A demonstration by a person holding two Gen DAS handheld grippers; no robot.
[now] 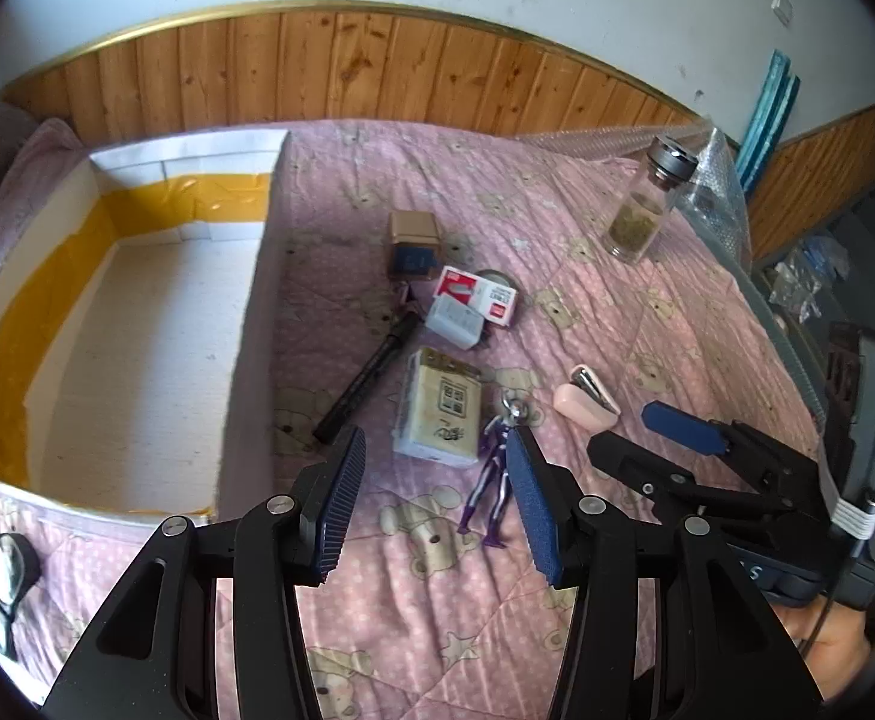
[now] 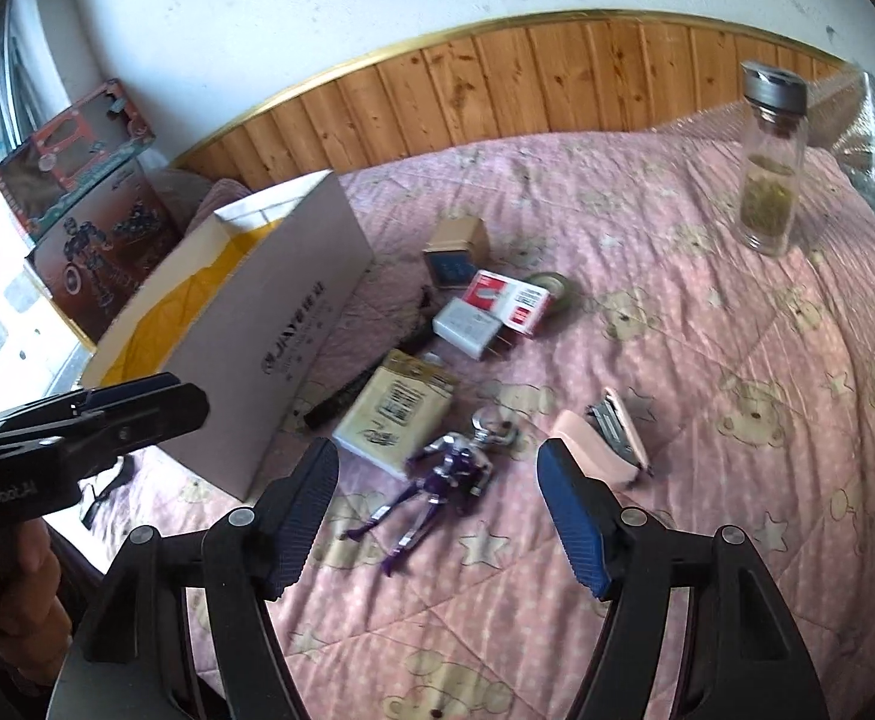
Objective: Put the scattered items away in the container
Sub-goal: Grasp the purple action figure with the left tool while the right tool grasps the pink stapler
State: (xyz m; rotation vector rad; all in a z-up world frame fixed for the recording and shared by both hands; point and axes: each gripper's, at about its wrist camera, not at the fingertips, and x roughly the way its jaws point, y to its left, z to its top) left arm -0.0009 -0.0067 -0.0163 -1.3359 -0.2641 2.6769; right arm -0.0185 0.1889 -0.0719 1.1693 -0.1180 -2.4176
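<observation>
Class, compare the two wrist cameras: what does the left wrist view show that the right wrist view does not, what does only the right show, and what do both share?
Only the left wrist view: the box's bare floor and eyeglasses on the bedspread in front of it.

Only the right wrist view: printed toy boxes stacked behind the cardboard box, and lettering on its outer wall.

Both: the purple figure, pink stapler, tissue pack, black marker, glass jar, and both grippers open.

Both wrist fisheyes look steeply down along their own tongs at the pink bed (image 1: 647, 276) from close above, left view nearer the cardboard box (image 1: 137, 324), right view further right, both sharing the purple figure (image 2: 437, 480) and scattered clutter.
</observation>
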